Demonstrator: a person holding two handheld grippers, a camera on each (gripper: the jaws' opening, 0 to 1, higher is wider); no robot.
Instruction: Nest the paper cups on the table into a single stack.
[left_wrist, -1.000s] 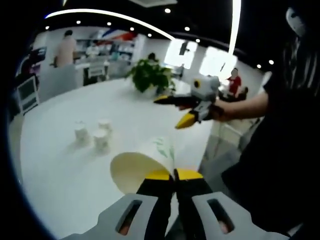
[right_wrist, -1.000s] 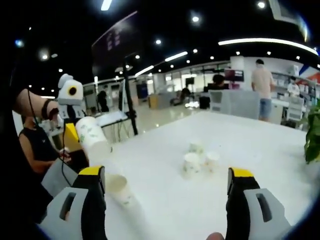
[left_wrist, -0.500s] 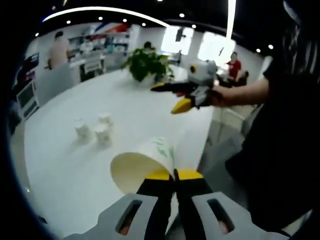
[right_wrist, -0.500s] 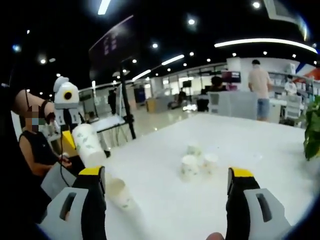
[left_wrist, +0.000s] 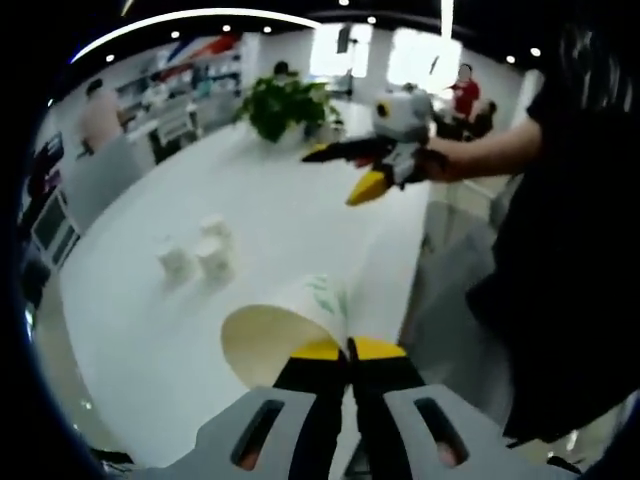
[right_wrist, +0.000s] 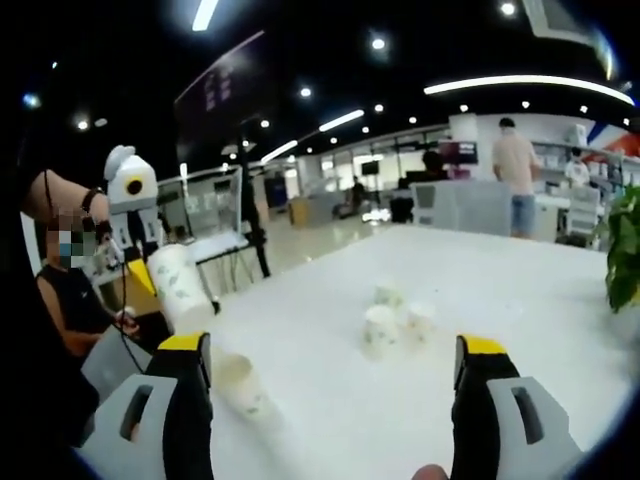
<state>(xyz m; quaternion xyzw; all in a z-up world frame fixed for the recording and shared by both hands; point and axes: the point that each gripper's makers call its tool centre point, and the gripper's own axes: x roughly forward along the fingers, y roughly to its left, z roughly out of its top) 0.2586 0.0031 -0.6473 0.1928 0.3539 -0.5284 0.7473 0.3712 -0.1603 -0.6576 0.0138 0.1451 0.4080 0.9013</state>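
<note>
nearest in the left gripper view, the left gripper (left_wrist: 348, 349) is clenched on the rim of a held paper cup (left_wrist: 290, 325), its open mouth turned toward the camera and a green print on its wall. judged from that, the cup is light and thin-walled: a pinch at the rim holds it, but too hard a squeeze would likely crease the lip and spoil the nesting. the stiffer rolled rim is the sensible place to take hold, or the wall just below it.

in the right gripper view the right gripper (right_wrist: 330, 358) stands released, its jaws wide apart with nothing between them. just beyond its left jaw a single paper cup (right_wrist: 238, 384) sits on the white surface (right_wrist: 520, 300), nearer than the cluster of three paper cups (right_wrist: 395, 320), which stands upright and close together farther out toward the middle. the cluster is my landmark: the single cup lies on the near side of it, toward the surface's edge, and the held cup (right_wrist: 180, 288) hangs in the air beyond that edge, on the same side.

the left gripper view shows the cluster (left_wrist: 200, 256) too, and past it a potted plant (left_wrist: 285, 105) on the far part of the surface. it also shows the right gripper (left_wrist: 360, 170) from outside, held above the surface, jaws spread. the right gripper view adds the single cup, and the held cup's full side.
</note>
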